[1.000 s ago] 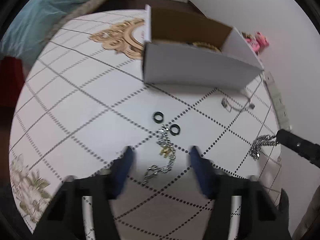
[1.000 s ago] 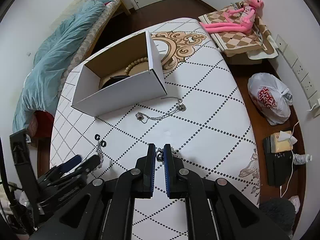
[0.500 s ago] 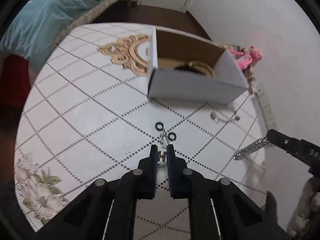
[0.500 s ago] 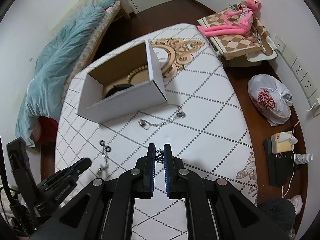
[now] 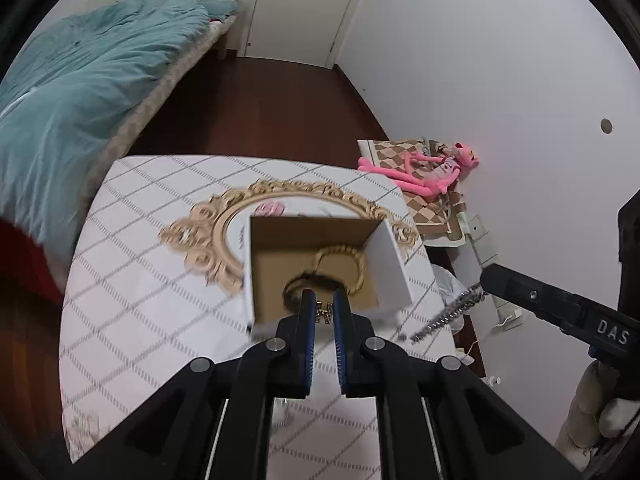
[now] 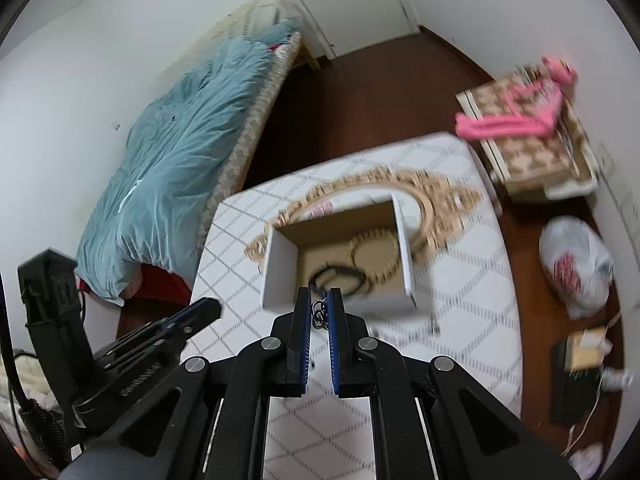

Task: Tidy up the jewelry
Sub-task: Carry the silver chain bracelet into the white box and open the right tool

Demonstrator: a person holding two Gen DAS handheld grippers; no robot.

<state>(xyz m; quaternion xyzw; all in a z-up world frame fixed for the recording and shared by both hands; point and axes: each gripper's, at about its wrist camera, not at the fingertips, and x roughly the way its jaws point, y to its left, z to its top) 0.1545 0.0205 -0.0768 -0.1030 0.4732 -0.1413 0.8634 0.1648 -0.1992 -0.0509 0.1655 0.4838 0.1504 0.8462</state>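
Both grippers are clamped on chains: left gripper [image 5: 324, 312] pinches the gold H-pendant chain [image 5: 323, 313], right gripper [image 6: 319, 314] a silver chain [image 6: 319, 315]. Box [image 5: 390, 256] sits at 12 o'clock; get fully over its opening before you release, one at a time.

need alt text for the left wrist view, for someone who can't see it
The left gripper is shut on a gold H pendant, held in front of an open cardboard box on a white patterned table. Inside lie a beaded bracelet and a dark bracelet. At right, the right gripper holds a silver chain.
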